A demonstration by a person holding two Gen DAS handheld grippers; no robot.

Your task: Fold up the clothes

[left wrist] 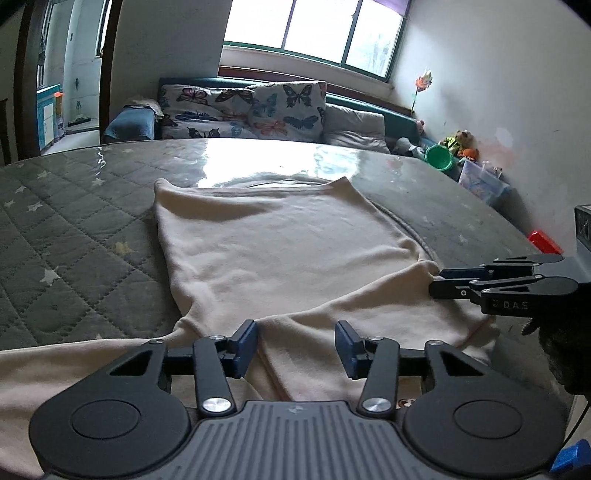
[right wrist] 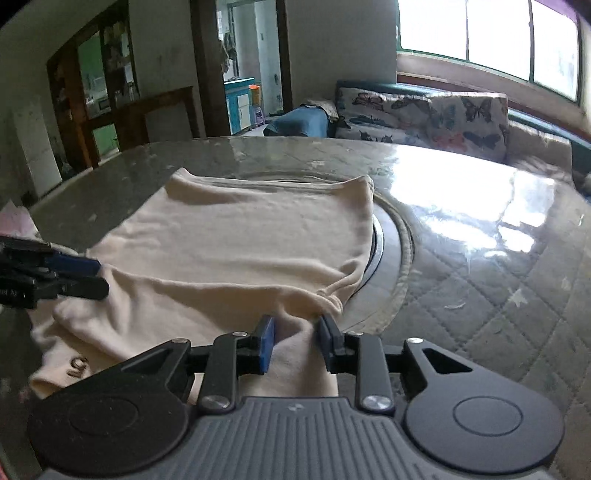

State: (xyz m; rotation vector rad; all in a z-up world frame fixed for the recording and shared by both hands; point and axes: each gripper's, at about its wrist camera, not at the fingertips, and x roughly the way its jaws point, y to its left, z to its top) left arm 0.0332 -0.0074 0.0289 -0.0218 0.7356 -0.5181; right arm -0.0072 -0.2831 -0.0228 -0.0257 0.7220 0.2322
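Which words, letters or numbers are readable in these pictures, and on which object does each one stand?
"DAS": on the black body of the right gripper, seen from the left wrist; any further letters are hidden.
Dark marks on the cream garment near its hem: too blurred to read.
Nothing else is readable.

Butterfly-print cushions (left wrist: 243,110) line a sofa under the window (left wrist: 314,29), with a green bucket (left wrist: 439,159) nearby.

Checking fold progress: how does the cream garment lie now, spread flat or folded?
Partly folded. The cream knit garment lies flat on the quilted grey table cover, but its near part is doubled over in layers.
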